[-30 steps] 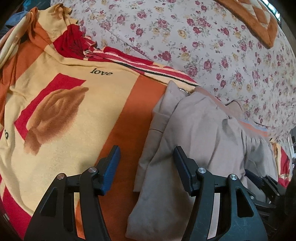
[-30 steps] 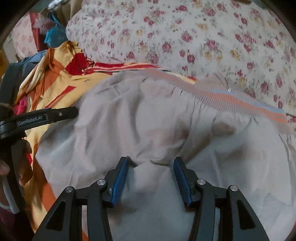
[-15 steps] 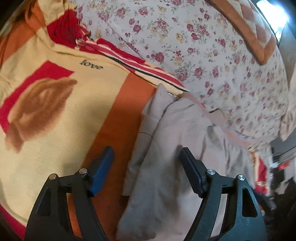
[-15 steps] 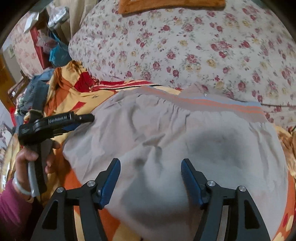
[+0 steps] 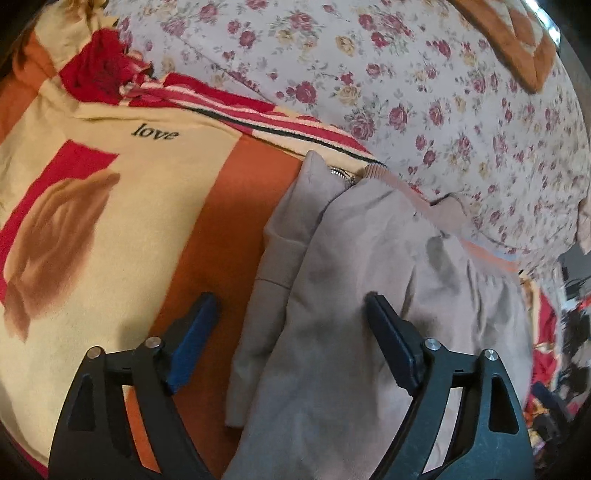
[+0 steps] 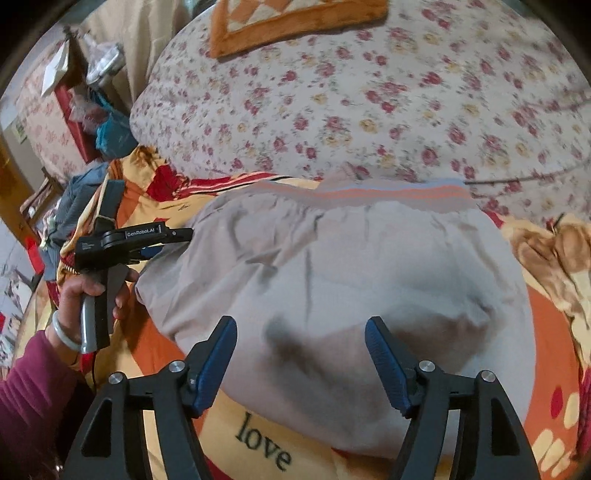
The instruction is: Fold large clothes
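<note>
The blanket (image 5: 122, 206) lies flat and bare left of the folded grey garment (image 6: 332, 266), so a gripper can pass there. Behind the garment, the big flowery quilt (image 6: 369, 103) rises like a wall and blocks the way. The left gripper (image 6: 177, 234) sits just beside the garment's left edge.

Blanket (image 5: 110, 192), yellow, orange and red, printed "love", spread flat. Floral quilt (image 6: 369, 103), pale with red roses, bunched behind it. Orange-bordered patchwork cushion (image 6: 295, 22) on the quilt. Cluttered furniture (image 6: 66, 110) at left, indistinct.
</note>
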A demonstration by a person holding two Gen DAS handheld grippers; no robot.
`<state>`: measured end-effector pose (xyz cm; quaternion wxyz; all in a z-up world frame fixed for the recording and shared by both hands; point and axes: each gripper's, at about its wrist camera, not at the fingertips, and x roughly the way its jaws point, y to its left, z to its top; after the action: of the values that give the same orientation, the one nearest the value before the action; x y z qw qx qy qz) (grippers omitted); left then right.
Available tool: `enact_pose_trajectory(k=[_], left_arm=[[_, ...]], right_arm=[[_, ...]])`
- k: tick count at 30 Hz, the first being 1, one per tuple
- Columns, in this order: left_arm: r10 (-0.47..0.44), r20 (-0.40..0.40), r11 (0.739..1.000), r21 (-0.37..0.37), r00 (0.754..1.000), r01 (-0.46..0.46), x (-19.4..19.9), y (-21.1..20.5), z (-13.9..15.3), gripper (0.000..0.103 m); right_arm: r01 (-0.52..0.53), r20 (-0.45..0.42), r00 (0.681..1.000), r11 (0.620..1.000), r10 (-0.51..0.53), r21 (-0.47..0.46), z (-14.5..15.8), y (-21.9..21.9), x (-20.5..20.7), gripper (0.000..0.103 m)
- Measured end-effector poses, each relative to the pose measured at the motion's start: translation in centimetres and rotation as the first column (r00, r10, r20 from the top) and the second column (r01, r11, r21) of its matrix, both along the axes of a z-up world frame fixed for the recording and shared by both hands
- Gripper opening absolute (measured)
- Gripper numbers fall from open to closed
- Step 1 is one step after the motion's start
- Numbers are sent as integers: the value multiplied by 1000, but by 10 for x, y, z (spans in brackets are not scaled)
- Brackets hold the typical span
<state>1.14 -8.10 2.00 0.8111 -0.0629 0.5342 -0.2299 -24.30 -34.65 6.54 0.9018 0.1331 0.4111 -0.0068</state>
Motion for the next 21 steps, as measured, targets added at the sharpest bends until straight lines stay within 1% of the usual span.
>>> enact_pose_trajectory(k=[1, 2, 3, 4, 5, 6, 8, 9, 10, 11, 12, 13, 17, 21], left_arm=[[-12, 7, 1000, 14, 1000, 12, -2, -4, 1, 84], [-38, -1, 999, 12, 999, 38, -4, -6, 1, 84], [-74, -14, 997, -7, 997, 74, -6, -9, 2, 81], [-108, -30, 994, -29, 994, 107, -9, -12, 2, 69], [-135, -43, 990, -39, 990, 133, -12, -14, 2, 66], [-139, -32, 990, -31, 990, 138, -14, -15, 2, 62], [-146, -36, 989, -32, 989, 145, -14, -15, 0, 56], [-137, -39, 990, -32, 990, 136, -13, -13, 0, 48], [-130, -45, 991, -37, 991, 128, -11, -11, 1, 32], [-116, -52, 992, -49, 992, 114, -10, -7, 4, 23], [-107, -56, 993, -61, 993, 104, -11, -6, 7, 15], [-104, -59, 992, -75, 993, 99, -12, -4, 12, 11], [-140, -24, 988, -67, 990, 138, -22, -16, 38, 8], [-152, -12, 985, -87, 988, 151, -33, -31, 64, 7]], right_arm=[[12, -3, 1000, 1000, -12, 5, -1, -4, -2, 69], [18, -1, 1000, 1000, -18, 10, -1, -7, -4, 69], [26, 3, 1000, 999, -26, 21, -1, -11, -6, 69], [34, 7, 999, 999, -34, 31, -1, -15, -7, 69], [45, 11, 999, 998, -46, 45, 0, -20, -9, 69], [53, 13, 998, 997, -54, 55, 0, -23, -11, 69], [70, 12, 997, 995, -71, 74, -1, -31, -12, 69], [80, 9, 997, 993, -81, 84, -1, -35, -12, 69], [86, 10, 996, 992, -88, 93, -1, -39, -12, 69], [87, 12, 996, 992, -89, 96, -1, -40, -13, 69], [88, 12, 996, 992, -89, 95, -1, -43, -12, 69], [96, 6, 995, 992, -96, 86, -2, -47, -12, 69], [168, -20, 986, 984, -167, 56, -3, -68, -8, 69], [248, -38, 969, 966, -245, 74, -2, -100, -13, 69]])
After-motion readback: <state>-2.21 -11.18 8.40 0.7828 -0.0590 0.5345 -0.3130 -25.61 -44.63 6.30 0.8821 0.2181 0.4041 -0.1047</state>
